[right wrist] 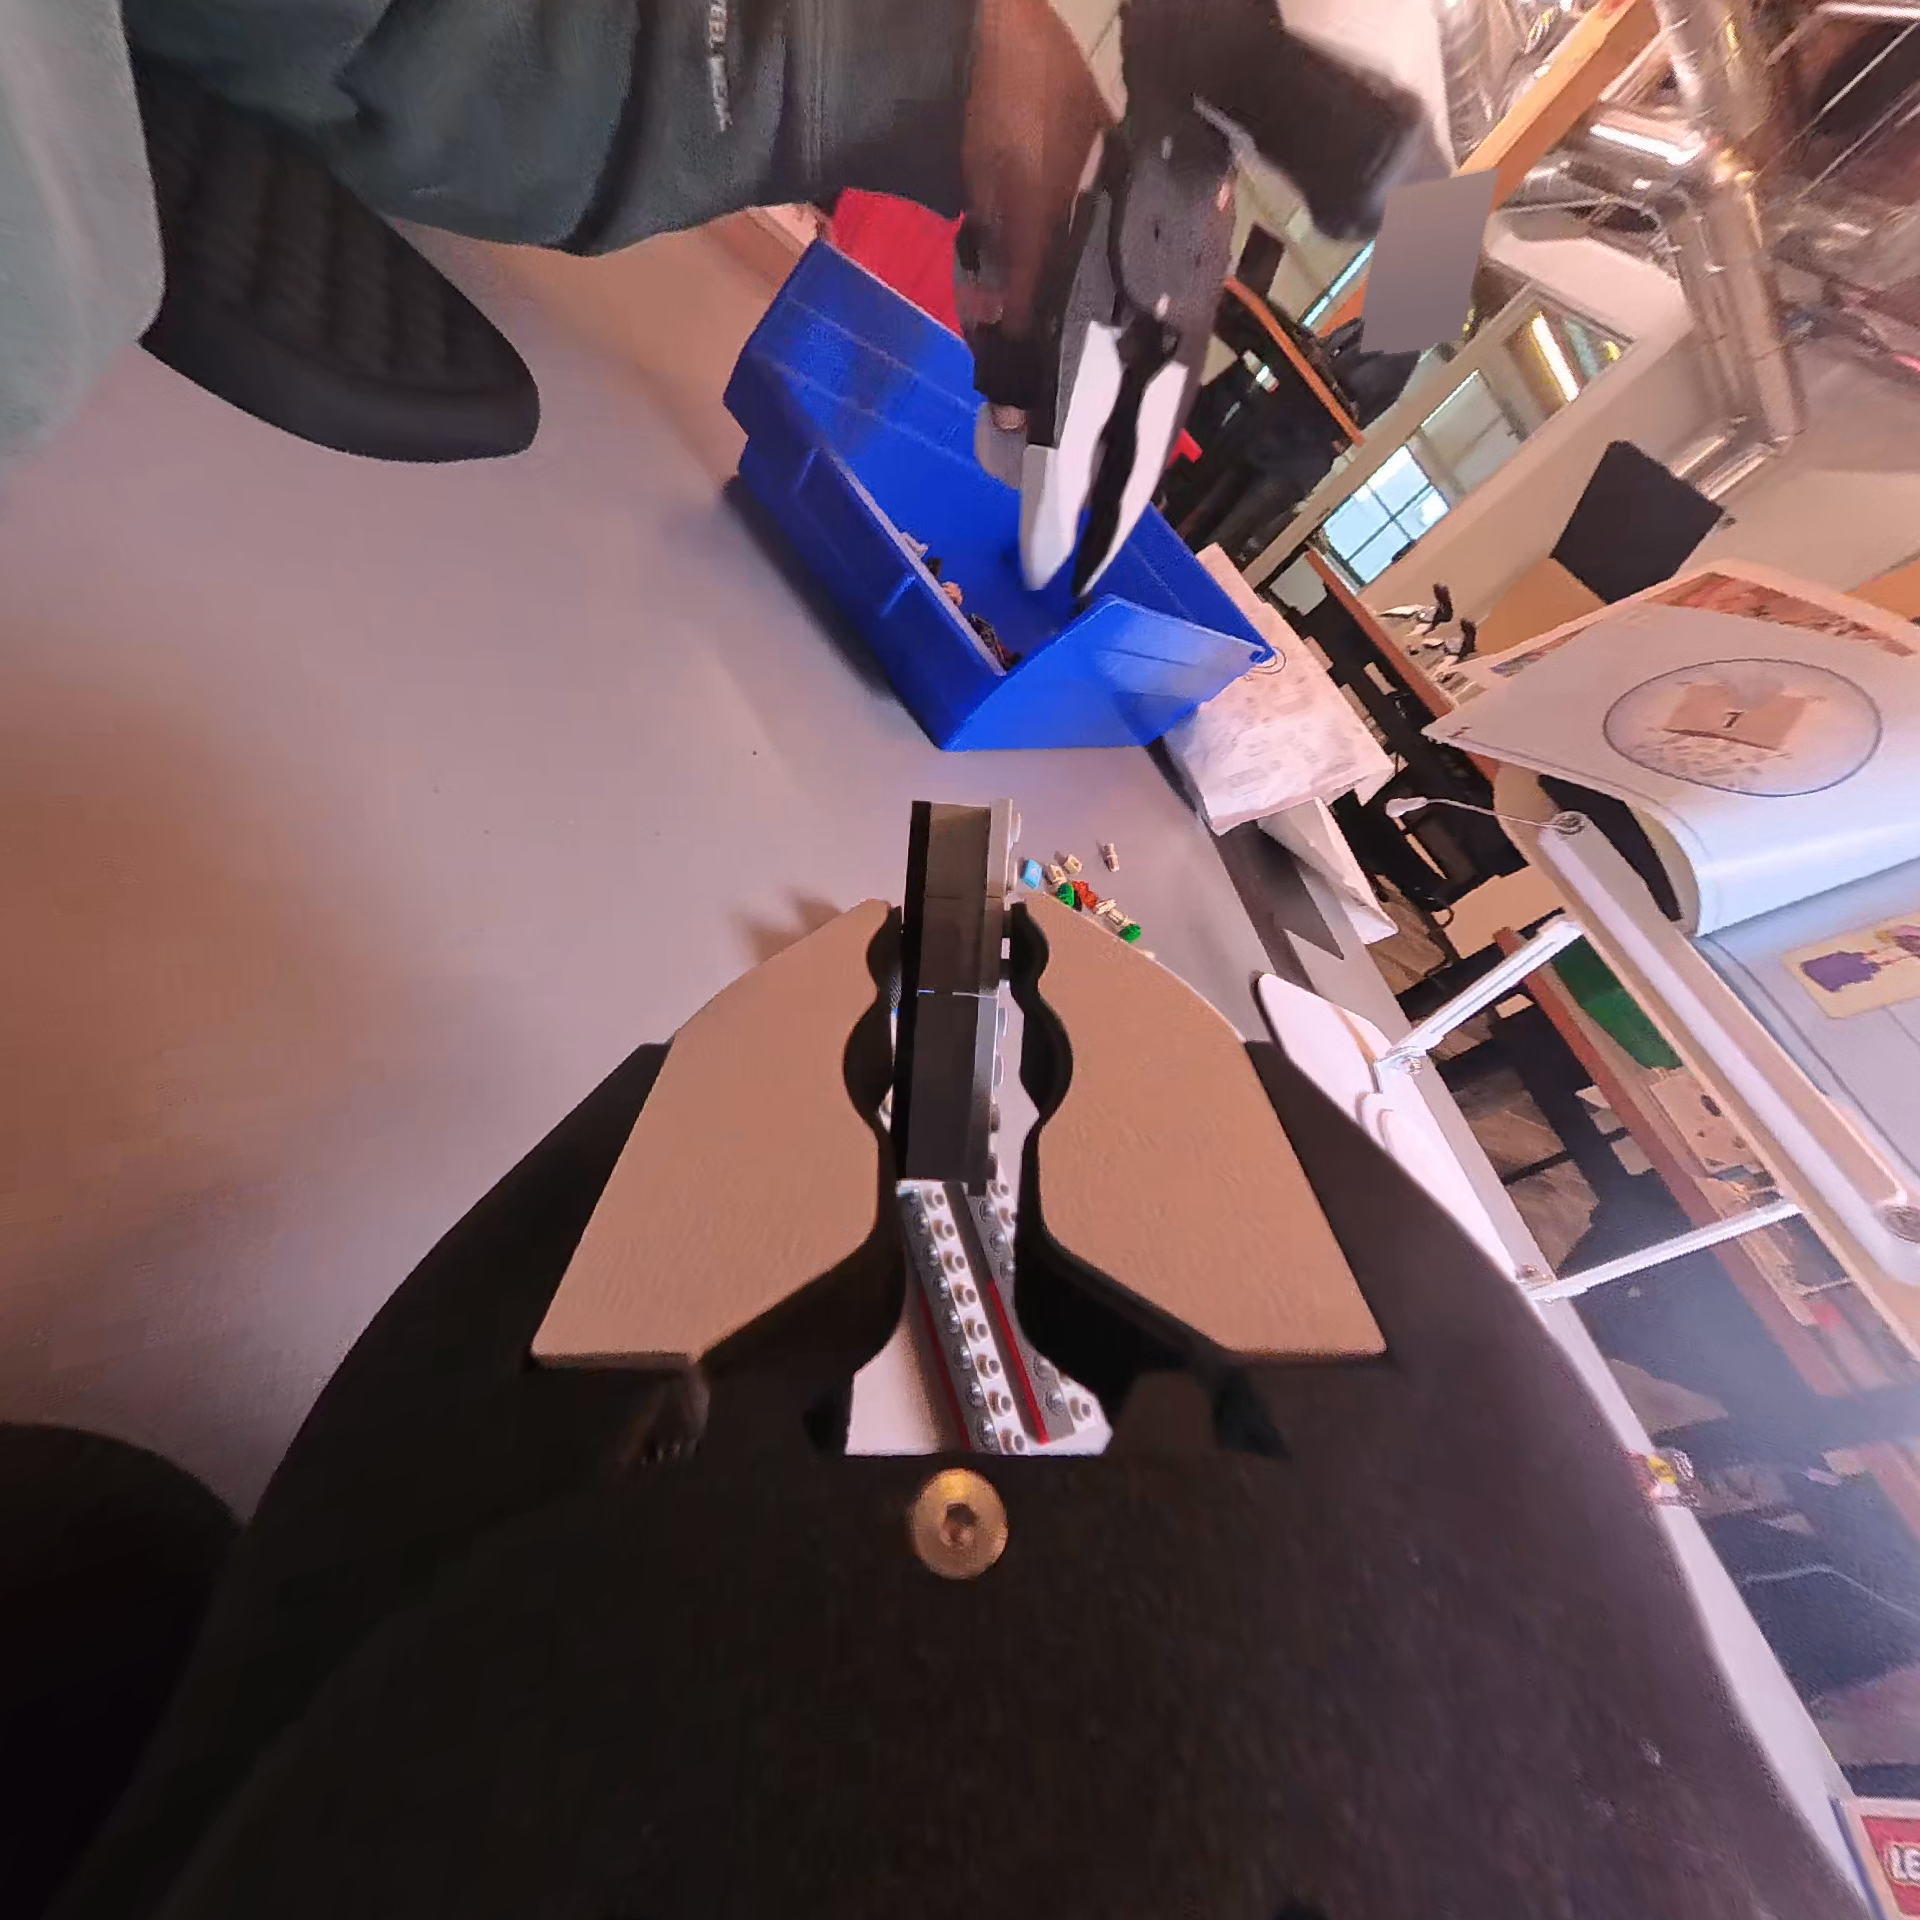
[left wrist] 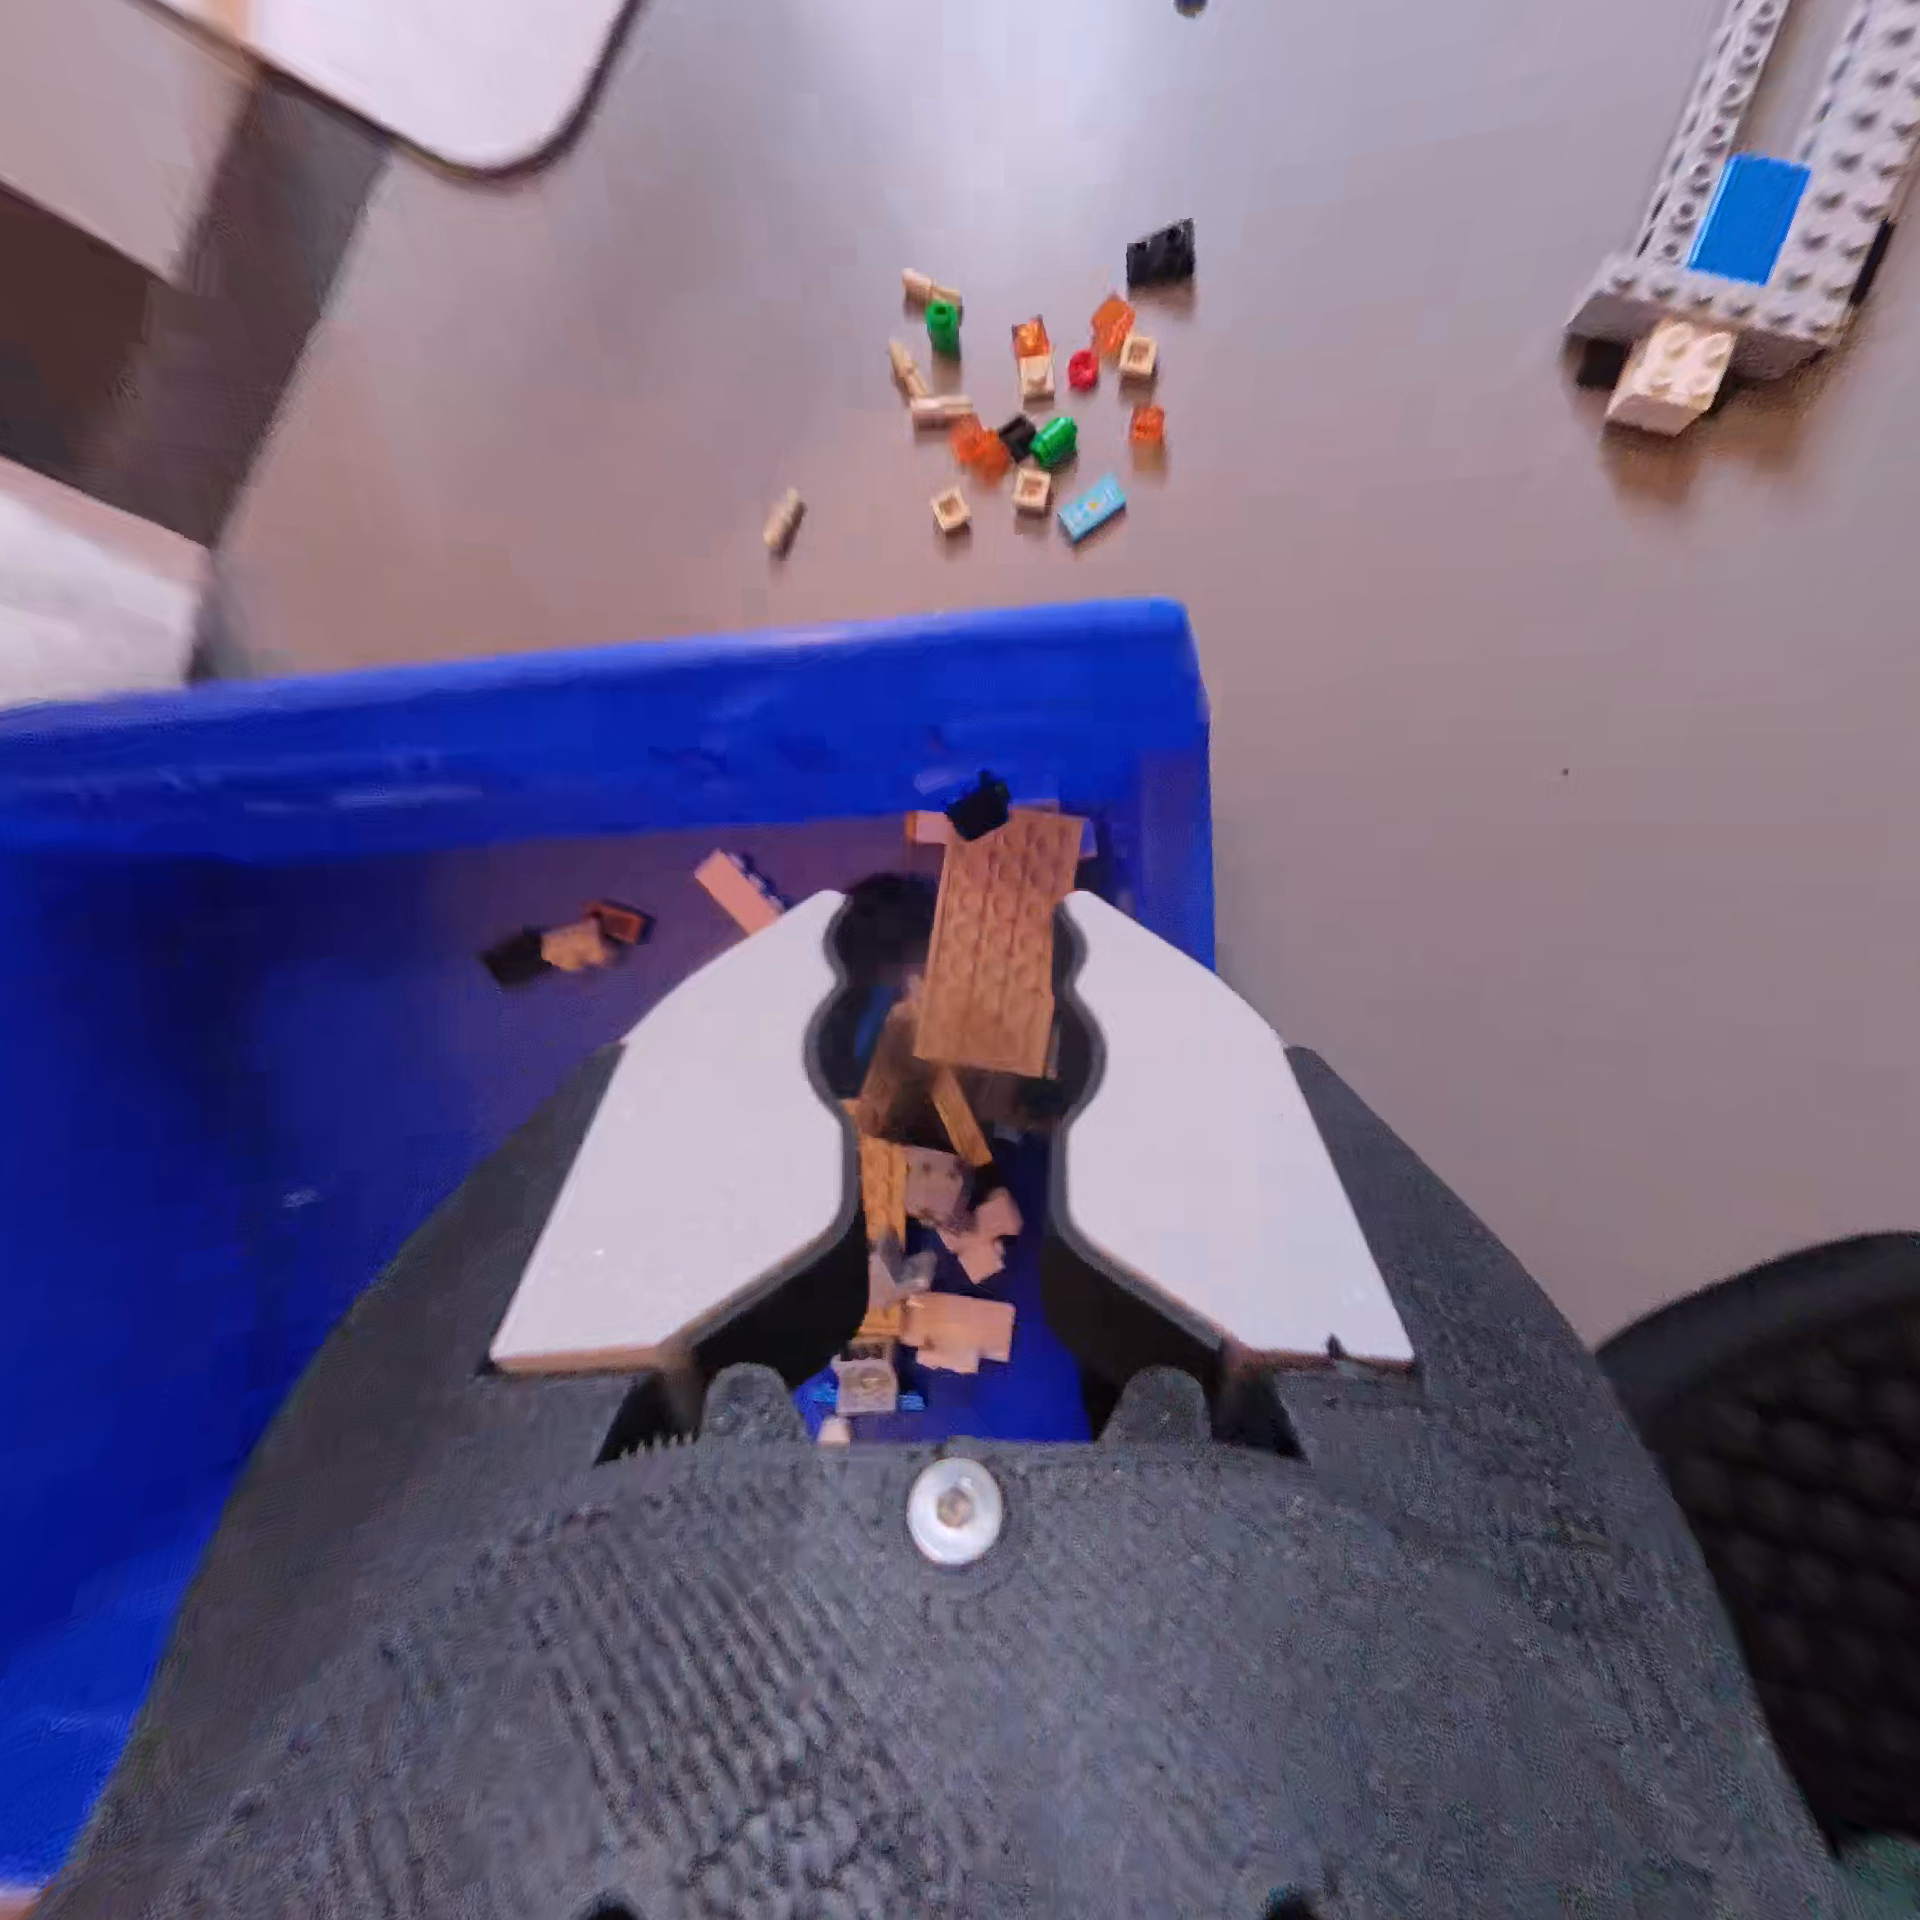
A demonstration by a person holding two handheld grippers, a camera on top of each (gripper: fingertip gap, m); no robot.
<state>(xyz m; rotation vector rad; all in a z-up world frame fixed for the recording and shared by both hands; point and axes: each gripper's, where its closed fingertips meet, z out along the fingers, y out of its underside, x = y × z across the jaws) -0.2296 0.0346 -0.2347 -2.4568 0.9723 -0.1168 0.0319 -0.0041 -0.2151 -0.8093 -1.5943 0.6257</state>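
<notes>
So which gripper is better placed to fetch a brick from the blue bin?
Left. The left gripper hangs open right over the blue bin; the right gripper is shut on a grey brick assembly, away from it.

Motion blur smears the blue bin (left wrist: 582,717) along its far wall, and its left end runs off the picture's edge. The tan studded plate (left wrist: 992,945) sits between the left gripper's (left wrist: 951,914) fingers, its lower end lost among jumbled bricks; whether either pad touches it cannot be told. The loose small pieces (left wrist: 1029,405) on the table are too tiny to identify. The grey brick frame (left wrist: 1756,177) is cut off at the top edge. In the right wrist view, the hand (right wrist: 1023,239) is blurred.
</notes>
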